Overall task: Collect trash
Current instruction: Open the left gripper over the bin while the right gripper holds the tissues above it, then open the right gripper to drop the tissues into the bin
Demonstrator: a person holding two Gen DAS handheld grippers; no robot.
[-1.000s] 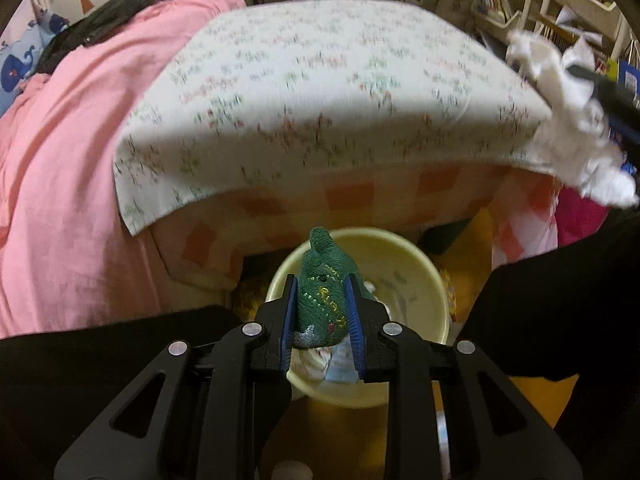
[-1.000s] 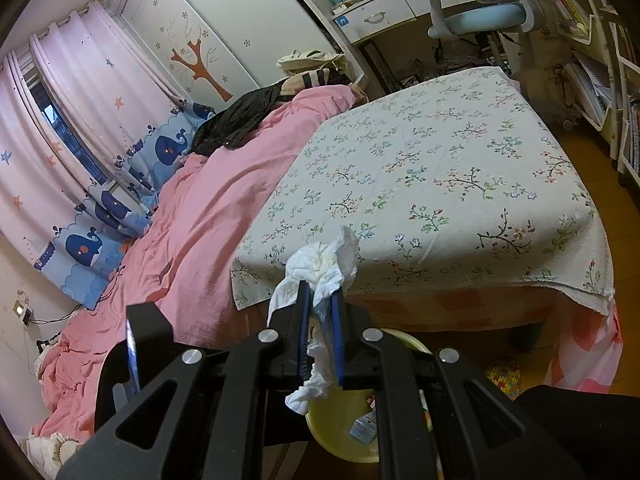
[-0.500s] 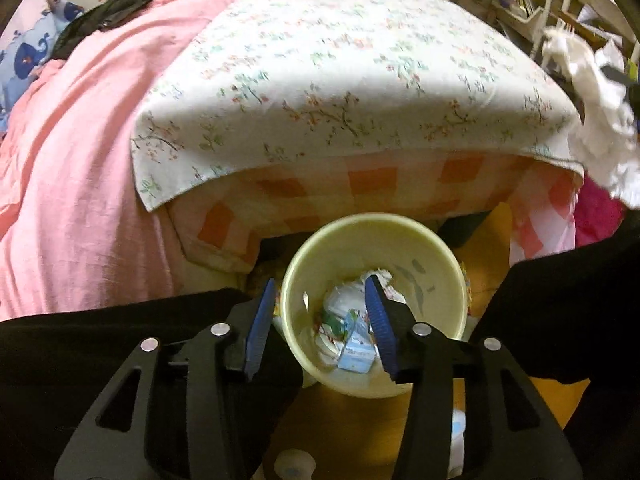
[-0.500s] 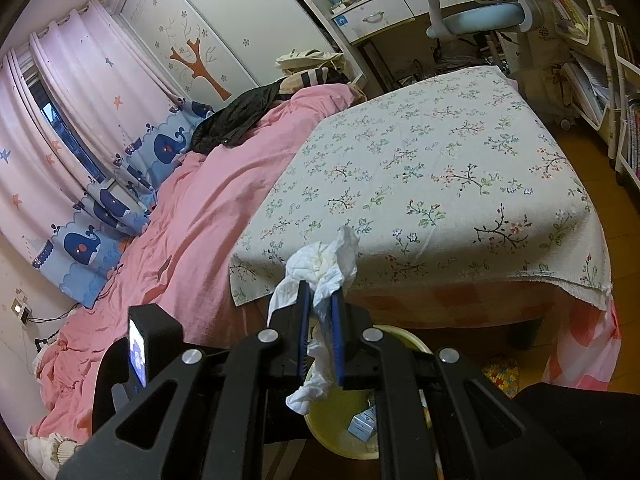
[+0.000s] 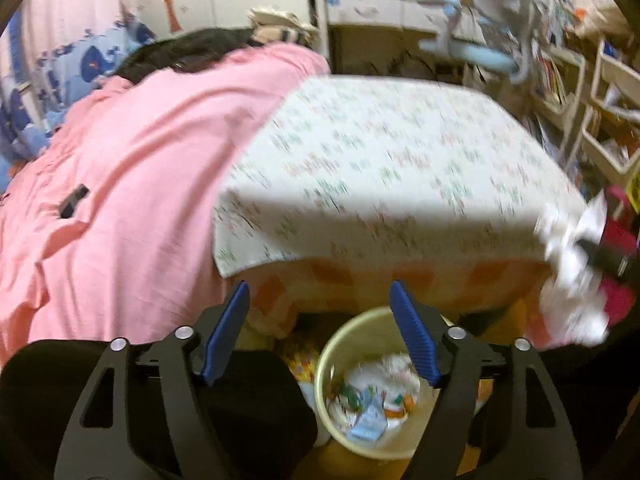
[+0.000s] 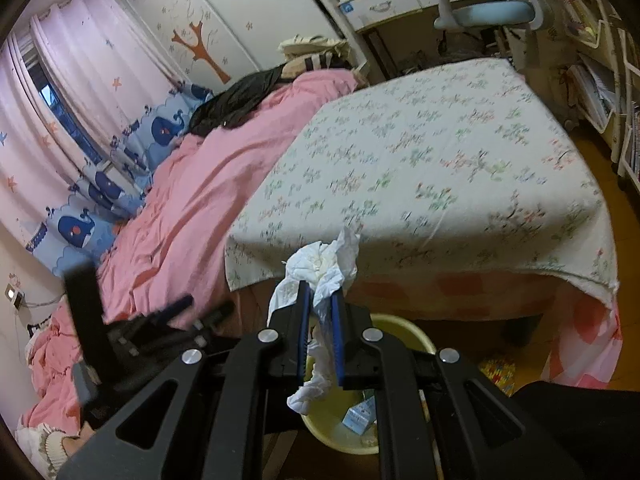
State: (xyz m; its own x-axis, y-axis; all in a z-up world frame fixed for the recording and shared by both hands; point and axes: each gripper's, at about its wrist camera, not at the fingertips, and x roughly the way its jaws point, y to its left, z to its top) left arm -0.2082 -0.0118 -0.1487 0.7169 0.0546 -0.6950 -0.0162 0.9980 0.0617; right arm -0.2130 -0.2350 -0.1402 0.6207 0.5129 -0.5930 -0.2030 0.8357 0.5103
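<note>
Left gripper [image 5: 320,300] just spread, empty; motion-blurred. Right gripper [image 6: 320,304] pinches crumpled white tissue [image 6: 324,268], half-hiding round yellow plastic bin [image 6: 400,326].

My left wrist view is smeared by motion blur: the floral bedspread [image 5: 384,168] reads as streaks and the shelves [image 5: 592,120] at the right edge go soft. My right wrist view is sharper, with only slight softness on the flower print. The room light is warm, dim and indoor; the window [image 6: 60,112] behind the curtains looks dark. Fisheye bending curves everything, and black vignette fills the corners
</note>
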